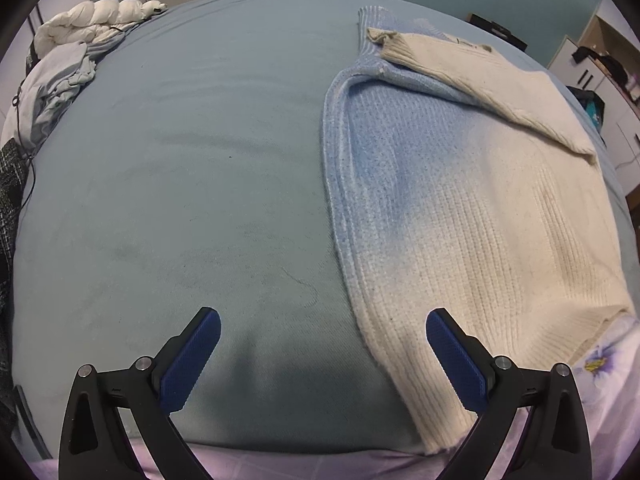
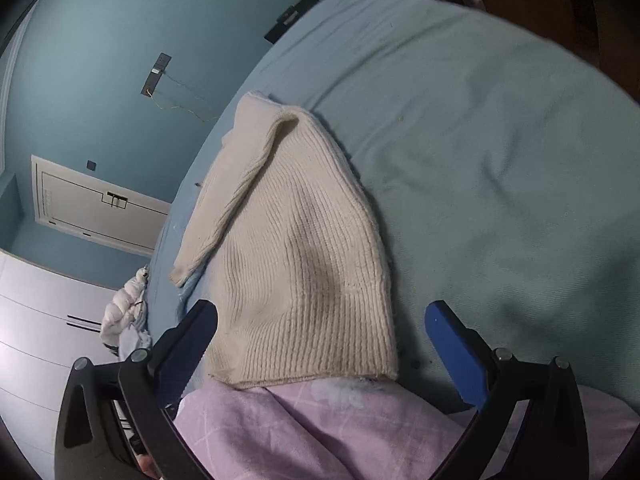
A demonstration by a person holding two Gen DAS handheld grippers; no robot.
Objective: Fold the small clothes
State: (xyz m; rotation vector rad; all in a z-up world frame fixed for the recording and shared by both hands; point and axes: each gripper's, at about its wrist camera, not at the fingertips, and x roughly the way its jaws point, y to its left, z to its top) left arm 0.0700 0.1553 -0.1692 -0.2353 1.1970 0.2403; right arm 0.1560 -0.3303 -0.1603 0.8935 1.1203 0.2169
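With its jaws apart and empty, the left gripper (image 1: 323, 330) hangs over bare blue sheet (image 1: 180, 200), left of the sweater (image 1: 460, 220); a pinch there could gather sheet with the knit. The right gripper (image 2: 321, 322), also spread wide, straddles the sweater's near hem, which a lilac cover (image 2: 320, 432) partly hides, so it could get caught too.

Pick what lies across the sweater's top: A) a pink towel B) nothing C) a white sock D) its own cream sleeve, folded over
D: the cream sleeve lies folded diagonally over the sweater, its cuff over the blue part. Both the left gripper and the right gripper are open and hold nothing.
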